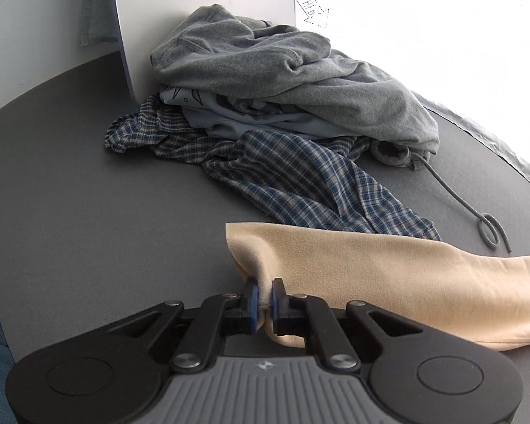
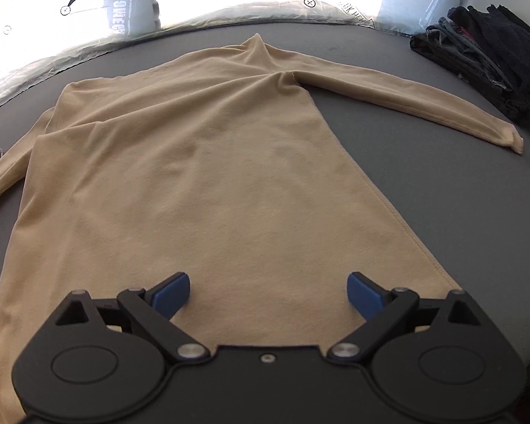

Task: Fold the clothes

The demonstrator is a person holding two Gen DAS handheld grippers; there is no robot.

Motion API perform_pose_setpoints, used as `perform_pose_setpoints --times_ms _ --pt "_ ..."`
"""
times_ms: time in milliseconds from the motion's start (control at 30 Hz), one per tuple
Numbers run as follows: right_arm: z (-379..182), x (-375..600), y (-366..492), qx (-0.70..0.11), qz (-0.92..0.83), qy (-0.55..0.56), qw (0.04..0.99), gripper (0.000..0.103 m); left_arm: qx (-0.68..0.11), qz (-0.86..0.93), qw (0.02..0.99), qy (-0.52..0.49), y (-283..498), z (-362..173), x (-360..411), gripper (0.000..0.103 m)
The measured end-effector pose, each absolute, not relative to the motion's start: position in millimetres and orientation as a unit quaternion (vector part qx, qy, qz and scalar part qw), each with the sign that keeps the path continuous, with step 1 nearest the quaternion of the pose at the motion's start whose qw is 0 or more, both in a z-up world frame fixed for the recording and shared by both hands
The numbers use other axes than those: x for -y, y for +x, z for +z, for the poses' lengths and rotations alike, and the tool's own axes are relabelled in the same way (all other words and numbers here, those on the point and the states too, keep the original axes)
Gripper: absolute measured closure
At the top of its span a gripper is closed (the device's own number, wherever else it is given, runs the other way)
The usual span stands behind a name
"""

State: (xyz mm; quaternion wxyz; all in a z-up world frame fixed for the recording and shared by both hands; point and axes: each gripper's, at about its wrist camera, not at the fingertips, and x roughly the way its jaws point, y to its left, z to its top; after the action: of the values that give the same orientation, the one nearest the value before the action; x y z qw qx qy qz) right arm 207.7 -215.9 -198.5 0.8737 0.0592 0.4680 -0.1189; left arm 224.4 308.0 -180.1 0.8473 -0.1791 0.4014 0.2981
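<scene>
Currently left gripper [image 1: 264, 295] pinches the tan shirt [image 2: 201, 190] sleeve cuff [image 1: 251, 258], lower centre, for folding inward; right gripper [image 2: 268, 295] gapes empty above the hem.

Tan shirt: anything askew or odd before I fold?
The tan shirt lies mostly flat, but diagonal wrinkles cross its chest. The left gripper pinches its left sleeve end, bunching it. The right sleeve lies straight. No damage visible.
</scene>
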Motion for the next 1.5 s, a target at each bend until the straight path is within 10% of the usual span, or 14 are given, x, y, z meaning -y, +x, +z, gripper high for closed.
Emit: perform_pose_setpoints --times_ms 700,1067,1500 --pt "-192.1 262.2 214.5 -0.466 -0.052 0.231 0.853 0.0 -0.342 -0.007 0.921 -0.187 223.4 -116.0 -130.5 0.093" --pt "-174.0 261.2 230.7 -0.435 0.034 0.301 0.848 0.001 -0.426 -0.059 0.885 -0.176 241.0 -151.4 -85.6 0.041" --pt "-200.8 210.3 271.5 -0.48 0.137 0.434 0.75 0.06 -0.536 0.002 0.832 -0.143 273.7 -200.5 -132.4 0.035"
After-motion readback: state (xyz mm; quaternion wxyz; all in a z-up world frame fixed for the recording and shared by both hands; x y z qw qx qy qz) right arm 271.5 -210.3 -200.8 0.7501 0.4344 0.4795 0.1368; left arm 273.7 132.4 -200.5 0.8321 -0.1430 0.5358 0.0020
